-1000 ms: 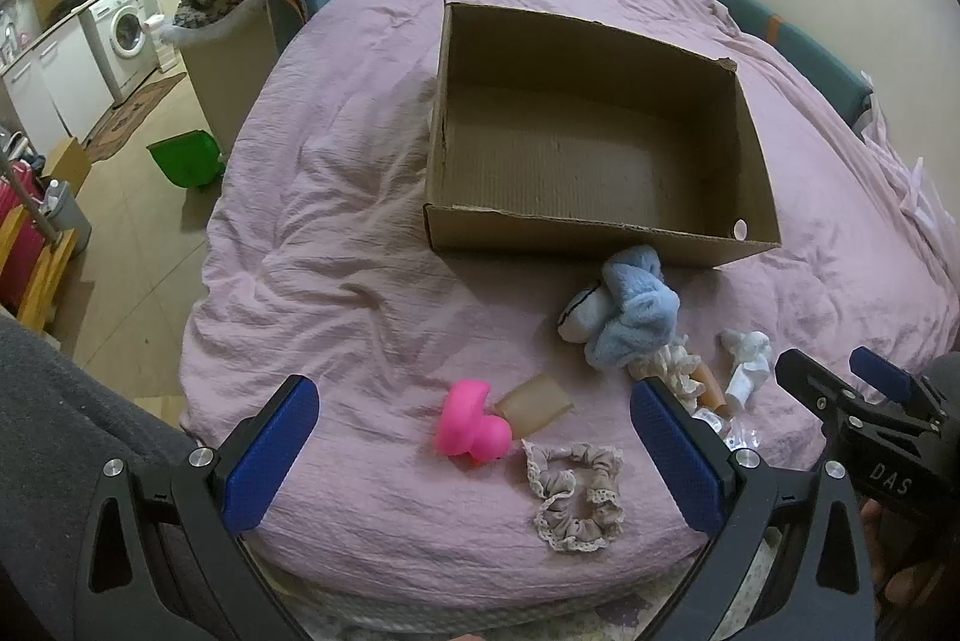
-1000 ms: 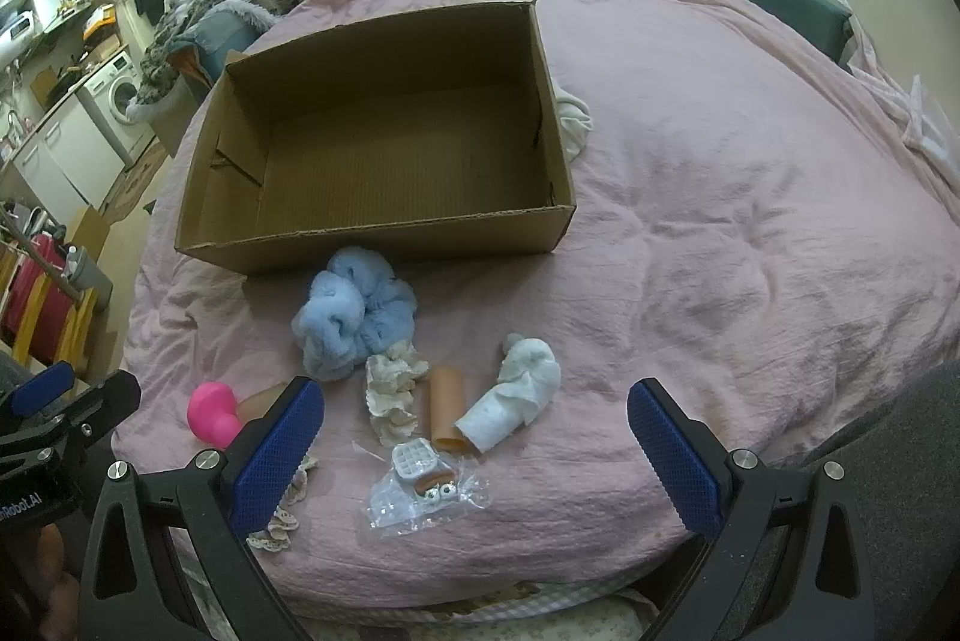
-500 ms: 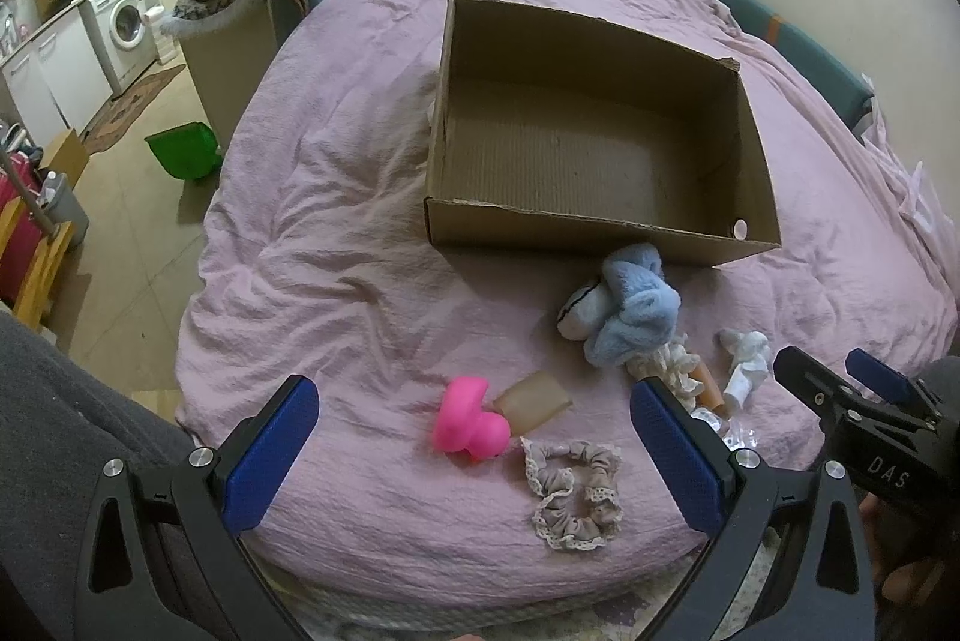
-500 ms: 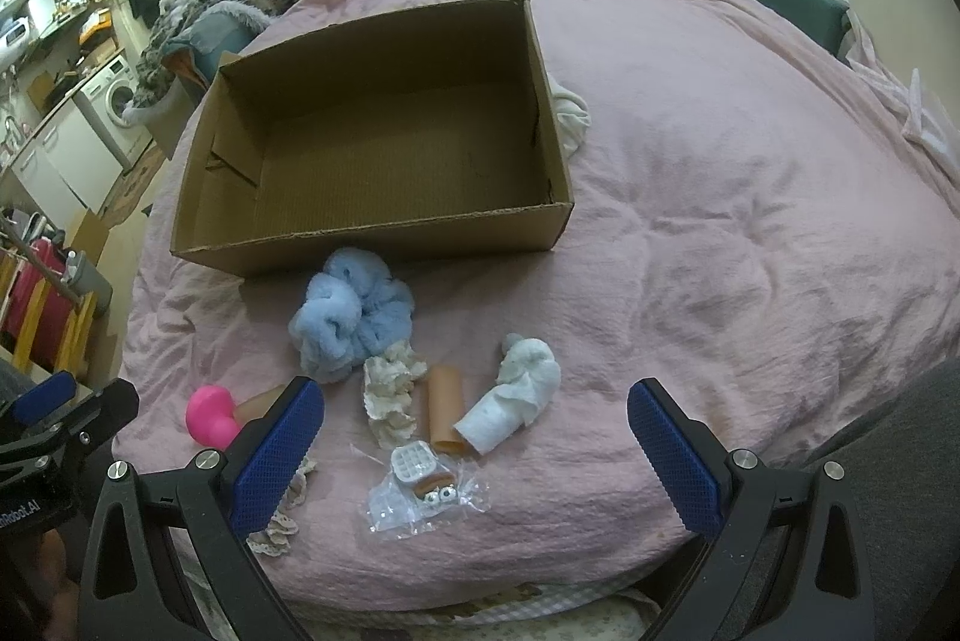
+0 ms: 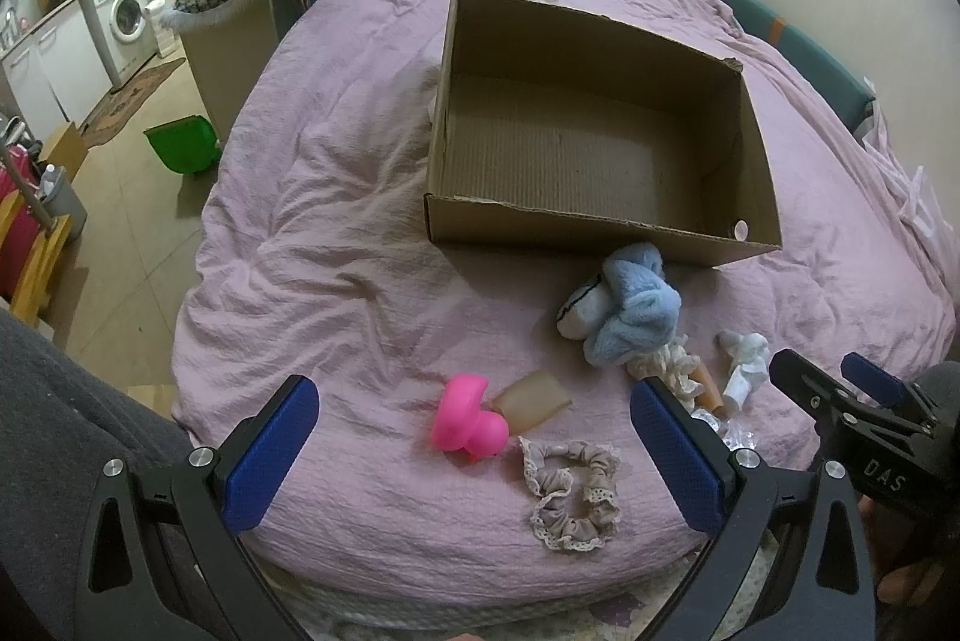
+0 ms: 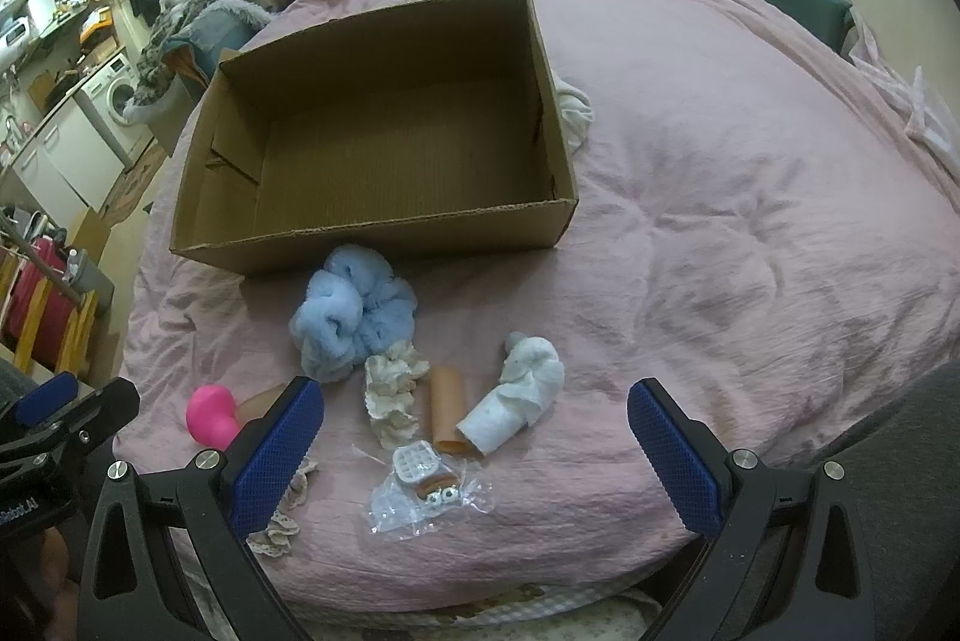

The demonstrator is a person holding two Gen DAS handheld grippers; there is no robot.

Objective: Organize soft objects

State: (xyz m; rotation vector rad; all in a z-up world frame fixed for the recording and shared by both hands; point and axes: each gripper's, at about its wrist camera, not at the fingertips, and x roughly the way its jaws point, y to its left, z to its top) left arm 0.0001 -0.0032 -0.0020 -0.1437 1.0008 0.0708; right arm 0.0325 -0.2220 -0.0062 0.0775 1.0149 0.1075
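The left gripper (image 5: 471, 452) and the right gripper (image 6: 474, 440) are both wide apart and hold nothing. The big brown box (image 6: 384, 227) sits in the middle. Just below it lie the fluffy blue scrunchie (image 6: 354, 317), white sock (image 6: 522, 395) and pink toy (image 5: 468, 416).

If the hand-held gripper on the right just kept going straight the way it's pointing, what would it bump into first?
Probably the tan tube and the rolled white sock beside it, lying on the pink bedspread between the open fingers of the right hand-held gripper. Depth is hard to judge; aimed slightly higher, it would meet the cardboard box.
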